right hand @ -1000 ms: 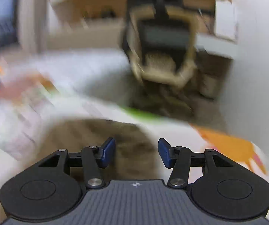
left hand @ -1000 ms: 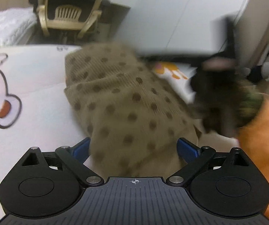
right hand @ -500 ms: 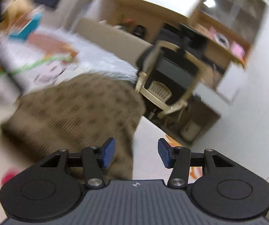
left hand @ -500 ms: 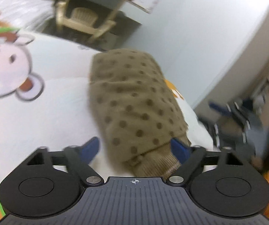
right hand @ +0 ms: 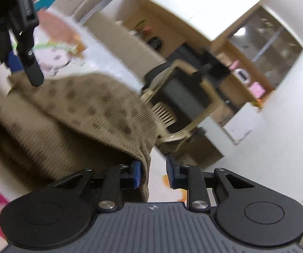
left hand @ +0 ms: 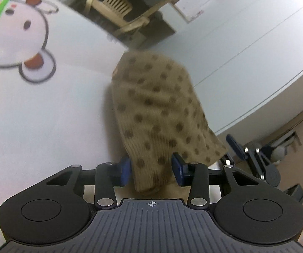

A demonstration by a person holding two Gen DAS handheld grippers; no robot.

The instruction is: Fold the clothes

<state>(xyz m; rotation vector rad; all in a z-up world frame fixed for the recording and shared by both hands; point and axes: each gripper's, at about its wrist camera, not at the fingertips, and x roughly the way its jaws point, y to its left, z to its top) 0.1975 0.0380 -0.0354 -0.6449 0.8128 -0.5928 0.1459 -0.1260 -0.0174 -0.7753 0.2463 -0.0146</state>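
A brown knit garment with dark dots (left hand: 155,109) lies stretched away from me over a white cartoon-print sheet (left hand: 35,116). My left gripper (left hand: 151,170) is shut on the bunched ribbed hem, which fills the gap between both blue pads. The same garment (right hand: 77,113) rises in a fold in the right wrist view. My right gripper (right hand: 153,175) is open and narrow: the hem's edge rests against the left pad, with a gap to the right pad. Each gripper shows in the other's view: the right gripper (left hand: 229,149) beside the hem's right corner, the left gripper (right hand: 22,69) at the garment's far corner.
A beige plastic chair (left hand: 128,6) stands beyond the sheet's far edge, also seen as the chair (right hand: 185,97) in the right wrist view. A white wall (left hand: 246,42) runs along the right. Wooden shelves (right hand: 246,63) stand in the background.
Both grippers' jaws have narrowed. The left came down onto the ribbed hem and closed on it. The right swung round to the garment's edge, which now sits between its fingers.
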